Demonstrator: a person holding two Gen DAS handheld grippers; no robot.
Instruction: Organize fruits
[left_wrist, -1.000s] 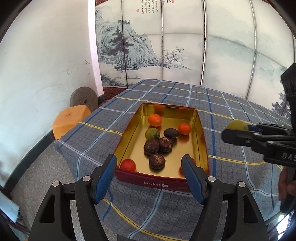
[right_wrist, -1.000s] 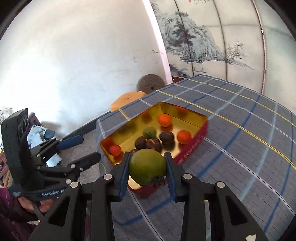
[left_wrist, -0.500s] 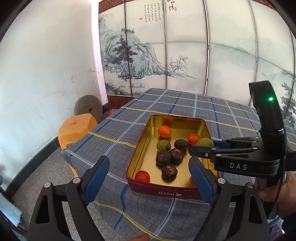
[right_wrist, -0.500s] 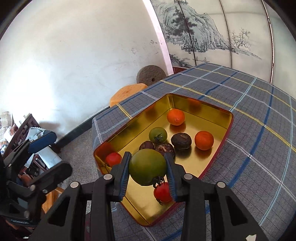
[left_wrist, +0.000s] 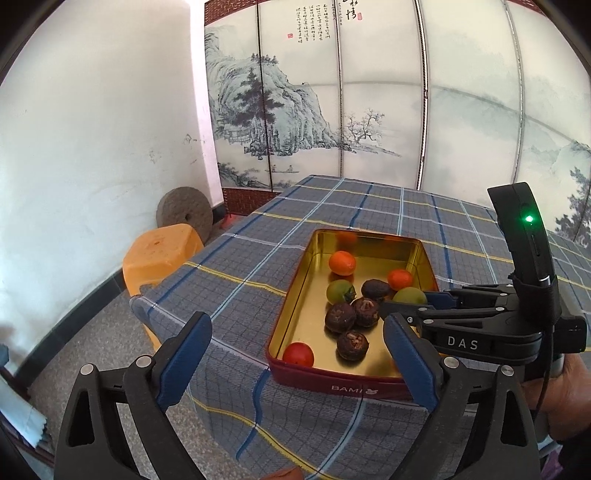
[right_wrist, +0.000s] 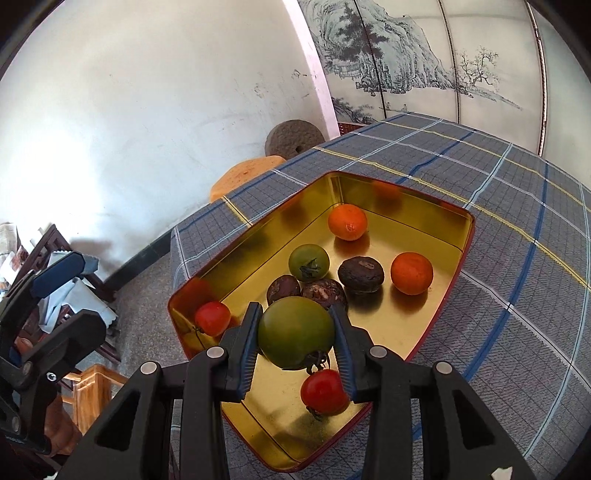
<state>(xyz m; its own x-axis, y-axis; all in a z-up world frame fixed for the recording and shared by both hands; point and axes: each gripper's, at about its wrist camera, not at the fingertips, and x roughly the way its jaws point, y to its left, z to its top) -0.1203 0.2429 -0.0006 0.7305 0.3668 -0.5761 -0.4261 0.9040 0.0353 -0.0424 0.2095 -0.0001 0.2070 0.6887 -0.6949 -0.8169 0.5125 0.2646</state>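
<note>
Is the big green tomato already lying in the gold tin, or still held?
Still held: the right gripper pads clamp the big green tomato above the gold tin floor.

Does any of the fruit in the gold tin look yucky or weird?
Yes. Four dark brown fruits in the middle of the tin look wrinkled and cracked, unlike the smooth oranges and tomatoes. Nothing has spilled.

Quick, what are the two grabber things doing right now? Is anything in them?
Left gripper: open, nothing between its fingers; the jaws have just been opening.
Right gripper: shut on the big green tomato, over the gold tin.
</note>
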